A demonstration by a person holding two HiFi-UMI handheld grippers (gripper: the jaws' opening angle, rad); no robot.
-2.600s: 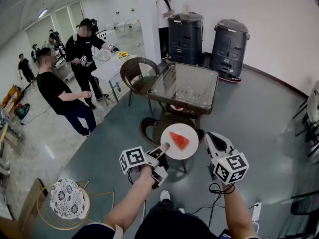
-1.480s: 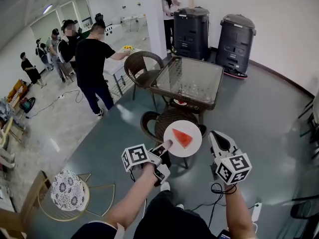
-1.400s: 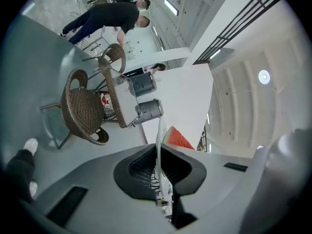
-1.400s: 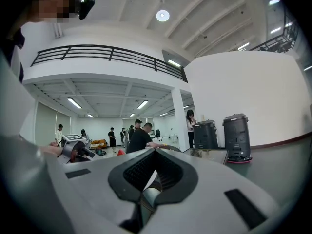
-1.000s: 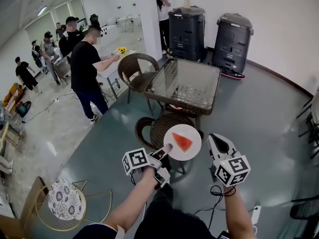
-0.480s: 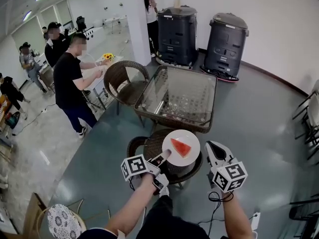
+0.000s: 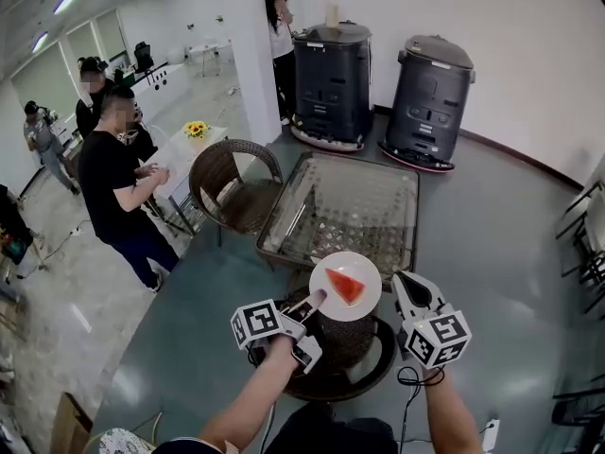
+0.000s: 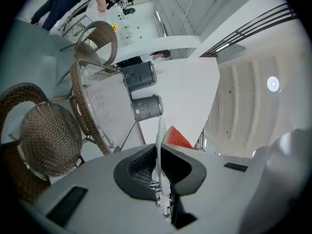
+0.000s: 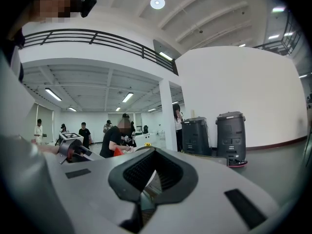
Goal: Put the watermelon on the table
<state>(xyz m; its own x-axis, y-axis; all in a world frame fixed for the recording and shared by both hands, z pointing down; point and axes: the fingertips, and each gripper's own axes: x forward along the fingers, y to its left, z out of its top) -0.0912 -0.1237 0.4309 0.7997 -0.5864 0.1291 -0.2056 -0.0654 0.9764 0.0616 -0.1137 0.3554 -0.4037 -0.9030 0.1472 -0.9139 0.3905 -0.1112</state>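
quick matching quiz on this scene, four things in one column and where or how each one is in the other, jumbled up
Things
1. watermelon slice
2. plate
3. table
4. right hand-held gripper

Place or state
a. pinched at its rim by the left hand-held gripper
b. holds nothing
c. lies on the plate
d. glass-topped, just ahead of the plate

Pairs: 1-c, 2-a, 3-d, 4-b
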